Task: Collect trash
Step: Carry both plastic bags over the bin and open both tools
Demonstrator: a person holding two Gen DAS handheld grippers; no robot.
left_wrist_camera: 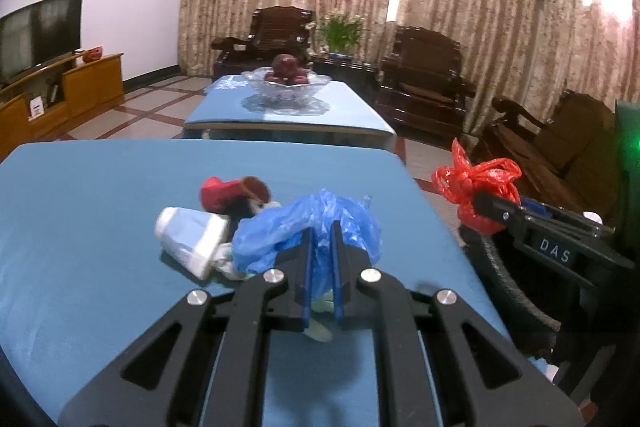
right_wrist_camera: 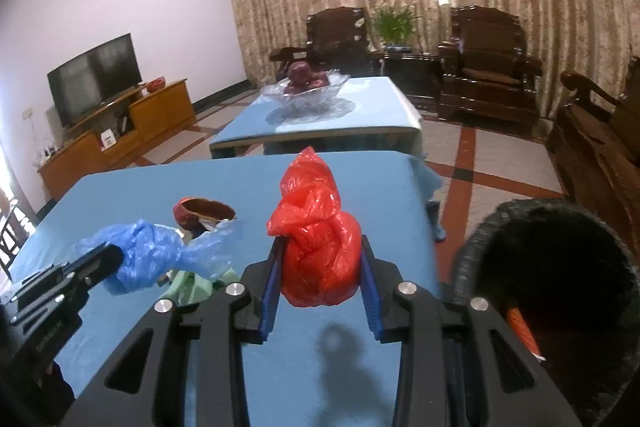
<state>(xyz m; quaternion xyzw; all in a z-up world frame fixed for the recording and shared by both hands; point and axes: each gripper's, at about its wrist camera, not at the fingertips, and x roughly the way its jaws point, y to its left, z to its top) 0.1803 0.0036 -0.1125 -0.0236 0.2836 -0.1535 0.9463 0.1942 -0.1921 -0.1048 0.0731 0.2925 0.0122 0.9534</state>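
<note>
My left gripper [left_wrist_camera: 322,229] is shut on a crumpled blue plastic bag [left_wrist_camera: 280,231], held just above the blue table [left_wrist_camera: 80,227]. Behind the bag lie a tipped white paper cup [left_wrist_camera: 188,239] and a red paper cup [left_wrist_camera: 224,193] on its side. A pale green scrap [left_wrist_camera: 320,331] shows under the fingers. My right gripper [right_wrist_camera: 321,243] is shut on a knotted red plastic bag [right_wrist_camera: 316,227], lifted over the table's right part. In the right wrist view the left gripper [right_wrist_camera: 114,255] with the blue bag [right_wrist_camera: 148,259] is at the left.
A dark round bin [right_wrist_camera: 480,239] with an open mouth stands by the table's right edge. Beyond lies a second blue table with a glass fruit bowl [right_wrist_camera: 308,93]. Wooden armchairs [right_wrist_camera: 488,67] line the curtain side, and a TV stand [right_wrist_camera: 120,131] is at the left wall.
</note>
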